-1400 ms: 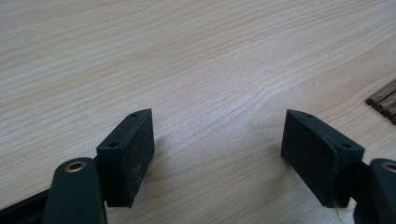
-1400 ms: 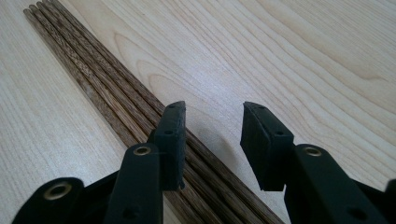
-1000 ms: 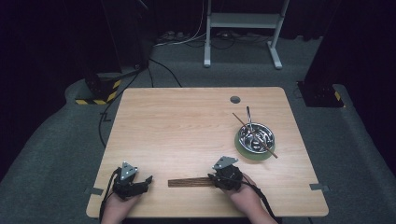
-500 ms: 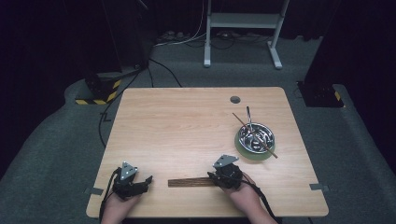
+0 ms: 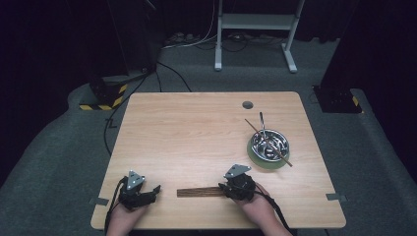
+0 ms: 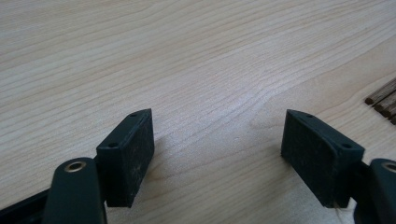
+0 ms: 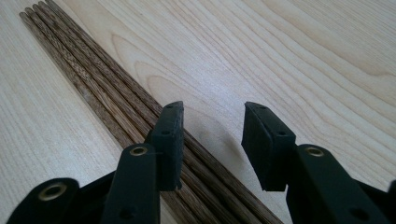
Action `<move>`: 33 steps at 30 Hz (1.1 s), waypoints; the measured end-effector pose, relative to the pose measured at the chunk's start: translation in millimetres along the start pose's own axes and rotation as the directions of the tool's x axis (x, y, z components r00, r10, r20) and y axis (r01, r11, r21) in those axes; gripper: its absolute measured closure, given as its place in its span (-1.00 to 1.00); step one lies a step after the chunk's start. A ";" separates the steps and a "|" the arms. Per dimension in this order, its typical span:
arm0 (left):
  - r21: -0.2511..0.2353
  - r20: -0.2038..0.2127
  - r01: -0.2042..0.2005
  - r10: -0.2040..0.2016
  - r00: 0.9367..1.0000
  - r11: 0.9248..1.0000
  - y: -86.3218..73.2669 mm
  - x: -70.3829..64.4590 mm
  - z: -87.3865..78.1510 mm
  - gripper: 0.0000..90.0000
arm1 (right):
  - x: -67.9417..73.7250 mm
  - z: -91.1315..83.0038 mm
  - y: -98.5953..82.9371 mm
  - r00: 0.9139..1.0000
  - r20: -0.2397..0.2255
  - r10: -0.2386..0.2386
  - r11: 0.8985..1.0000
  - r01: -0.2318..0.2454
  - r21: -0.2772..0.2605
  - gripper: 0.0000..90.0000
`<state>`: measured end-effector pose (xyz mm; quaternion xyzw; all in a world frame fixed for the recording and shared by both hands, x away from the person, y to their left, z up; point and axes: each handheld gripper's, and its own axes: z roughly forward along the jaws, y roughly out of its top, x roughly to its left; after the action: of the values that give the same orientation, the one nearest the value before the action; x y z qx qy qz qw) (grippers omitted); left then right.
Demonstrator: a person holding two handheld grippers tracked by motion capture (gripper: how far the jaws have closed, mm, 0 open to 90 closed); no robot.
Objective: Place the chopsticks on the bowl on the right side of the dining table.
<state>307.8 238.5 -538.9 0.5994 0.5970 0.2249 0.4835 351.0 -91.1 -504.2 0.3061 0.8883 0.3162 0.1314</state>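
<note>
Right gripper (image 7: pixel 212 142): my jaws are spread apart, nothing between them but bare wood, and the left pad sits right over the bundle of dark brown wooden chopsticks (image 7: pixel 116 98), which runs away up and to the left in the right gripper view. I can't tell whether that pad touches the sticks. Left gripper (image 6: pixel 217 156): jaws wide, released, nothing in the gap; in the left gripper view the stick ends (image 6: pixel 383 95) just peek in at the right edge, well off from the jaws.

From the high view I get what the close cameras don't: the chopsticks (image 5: pixel 200 191) lie flat along the near edge, one end under the right gripper (image 5: pixel 239 186), with the left gripper (image 5: pixel 140 192) resting apart from the other end. Farther right on the light wooden surface (image 5: pixel 196 132), a shiny round metal bowl (image 5: pixel 268 142) sits on a green round mat (image 5: pixel 265 161), holding cutlery and a lone stick. Around us, grey carpet (image 5: pixel 64 147), cables, a white frame (image 5: pixel 255 29), dark room.
</note>
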 end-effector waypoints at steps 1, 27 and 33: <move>0.000 0.000 0.000 0.000 1.000 1.000 0.0 0.0 0.0 -0.44 | 0.2 1.9 -0.3 1.000 0.004 0.008 1.000 -0.008 -0.004 0.29; 0.004 0.000 -0.005 0.005 1.000 1.000 0.1 0.3 -0.1 -0.44 | -3.3 17.6 9.5 1.000 0.006 0.011 1.000 -0.011 -0.018 0.26; 0.004 0.000 -0.006 0.006 1.000 1.000 0.1 0.4 -0.1 -0.44 | -14.4 21.4 11.3 0.999 0.016 0.034 0.999 -0.034 -0.016 0.25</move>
<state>307.8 239.0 -538.9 0.6023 0.5956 0.2248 0.4816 376.5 -82.8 -512.8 0.3227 0.8793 0.3228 0.1357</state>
